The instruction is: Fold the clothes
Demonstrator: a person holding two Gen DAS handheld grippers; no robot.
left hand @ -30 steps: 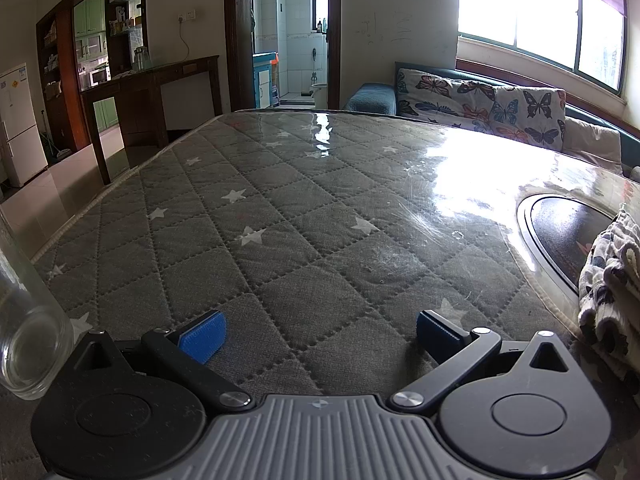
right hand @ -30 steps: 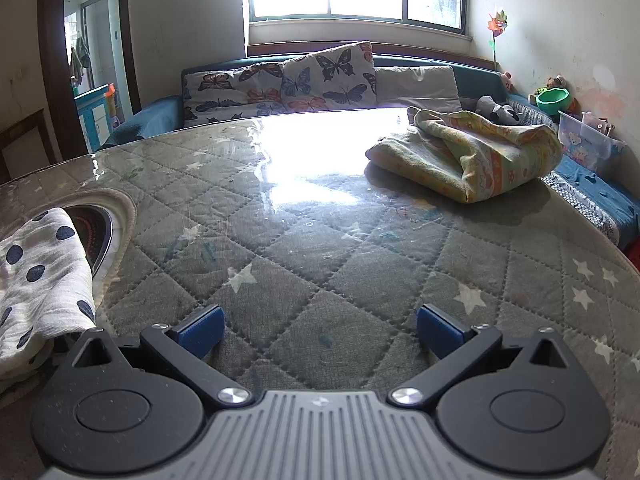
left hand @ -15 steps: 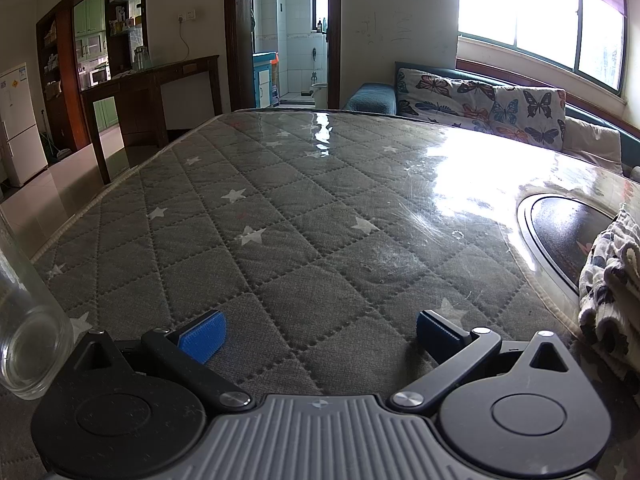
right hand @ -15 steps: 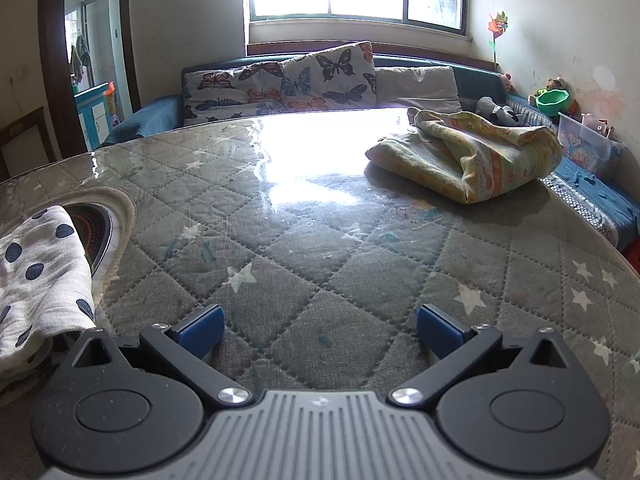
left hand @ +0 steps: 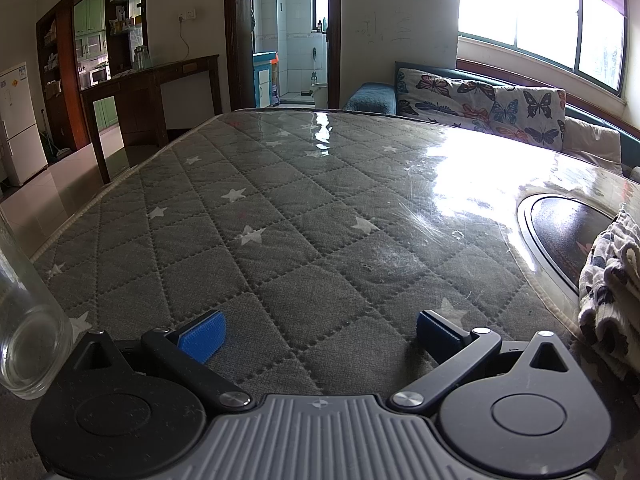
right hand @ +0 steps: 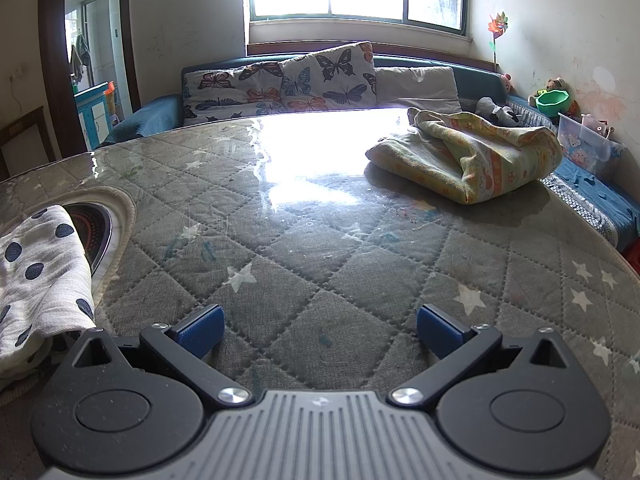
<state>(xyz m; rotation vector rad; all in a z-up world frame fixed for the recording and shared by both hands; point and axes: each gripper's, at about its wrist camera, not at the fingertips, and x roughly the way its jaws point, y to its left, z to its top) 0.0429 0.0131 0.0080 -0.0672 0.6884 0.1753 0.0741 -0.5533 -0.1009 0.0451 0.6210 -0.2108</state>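
A white cloth with dark polka dots (right hand: 38, 276) lies bunched at the left of the right wrist view, and shows at the right edge of the left wrist view (left hand: 612, 280). A yellow patterned blanket (right hand: 468, 156) lies crumpled at the far right of the table. My left gripper (left hand: 318, 334) is open and empty, low over the grey quilted table cover (left hand: 304, 216). My right gripper (right hand: 318, 330) is open and empty, low over the same cover (right hand: 340, 256), to the right of the dotted cloth.
A clear glass jar (left hand: 24, 320) stands by the left gripper's left side. A round cooktop inset (left hand: 560, 232) sits in the table beside the dotted cloth. A sofa with butterfly cushions (right hand: 280, 80) runs behind the table. A plastic box (right hand: 588, 144) stands at the far right.
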